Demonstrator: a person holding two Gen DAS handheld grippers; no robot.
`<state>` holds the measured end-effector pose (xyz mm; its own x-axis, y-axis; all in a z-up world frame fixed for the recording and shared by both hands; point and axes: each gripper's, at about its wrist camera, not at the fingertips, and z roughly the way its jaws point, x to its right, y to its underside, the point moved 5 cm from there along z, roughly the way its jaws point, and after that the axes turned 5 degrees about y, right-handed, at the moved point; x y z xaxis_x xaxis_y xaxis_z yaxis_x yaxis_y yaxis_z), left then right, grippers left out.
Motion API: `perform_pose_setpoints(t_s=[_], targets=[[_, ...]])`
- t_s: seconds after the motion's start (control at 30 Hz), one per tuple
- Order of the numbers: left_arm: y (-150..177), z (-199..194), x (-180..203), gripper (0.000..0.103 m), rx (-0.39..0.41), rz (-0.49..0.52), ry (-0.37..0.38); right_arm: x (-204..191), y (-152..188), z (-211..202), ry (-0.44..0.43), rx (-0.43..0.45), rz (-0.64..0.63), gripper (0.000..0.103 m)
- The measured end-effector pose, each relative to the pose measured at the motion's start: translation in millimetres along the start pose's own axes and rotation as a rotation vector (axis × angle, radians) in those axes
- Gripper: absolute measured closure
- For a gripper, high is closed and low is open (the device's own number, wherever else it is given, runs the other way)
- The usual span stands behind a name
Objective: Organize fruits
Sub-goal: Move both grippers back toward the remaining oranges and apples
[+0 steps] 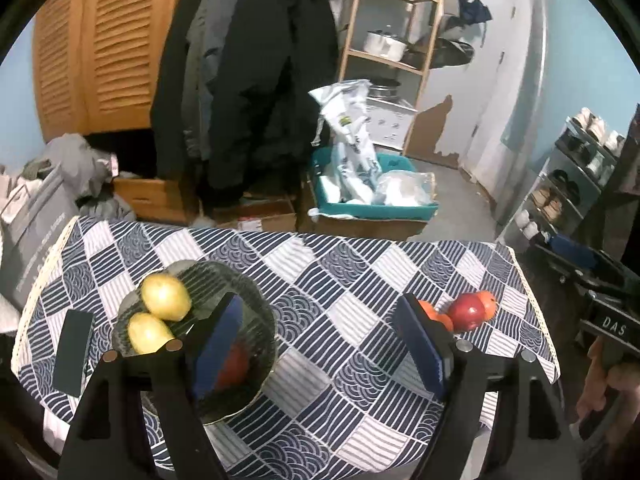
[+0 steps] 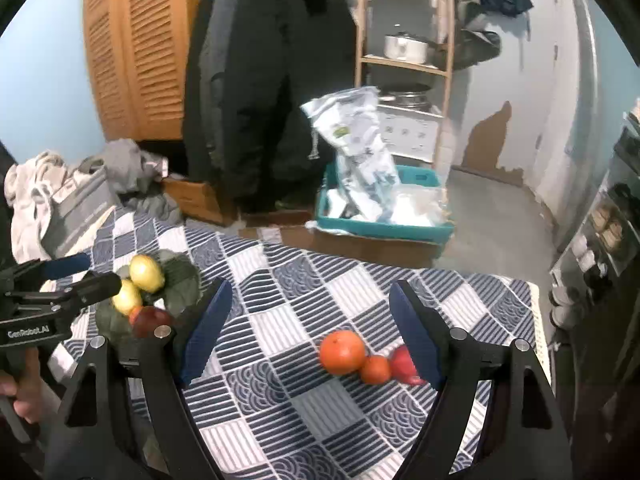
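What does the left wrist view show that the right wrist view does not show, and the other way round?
Only the left wrist view shows the dark phone lying on the cloth left of the bowl, and the shoe rack at the right.

Only the right wrist view shows the big orange whole and unblocked, with the small orange beside it.

Both show the bowl holding two yellow fruits and a red fruit, the red apple on the cloth, the teal crate, and an open, empty hand-held gripper in front.

The middle of the cloth (image 2: 288, 280) lies bare between the bowl (image 2: 180, 276) on the left and the oranges (image 2: 343, 351) and apple (image 2: 402, 362) clustered at the right, giving open passage.
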<state>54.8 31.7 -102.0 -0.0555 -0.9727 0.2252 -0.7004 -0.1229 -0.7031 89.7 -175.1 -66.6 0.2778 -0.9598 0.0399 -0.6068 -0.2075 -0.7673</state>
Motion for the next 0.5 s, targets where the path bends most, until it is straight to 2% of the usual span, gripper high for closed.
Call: perform_pose_setpoints(t_s=[0.13,0.2,0.5], targets=[[-2.8,2.1,18.3,0.022,0.000,0.023,0.016,25.3,2.8,-9.9,0.031,0.018,0.036,0.022],[-4.2,3.0,27.8,0.017,0.001,0.034,0.023,37.5,4.9,-15.4,0.044,0.025,0.054,0.022],[-11.0,4.2,71.9,0.017,0.019,0.100,0.050,78.8,16.0,-30.2,0.099,0.041,0.103,0.022]])
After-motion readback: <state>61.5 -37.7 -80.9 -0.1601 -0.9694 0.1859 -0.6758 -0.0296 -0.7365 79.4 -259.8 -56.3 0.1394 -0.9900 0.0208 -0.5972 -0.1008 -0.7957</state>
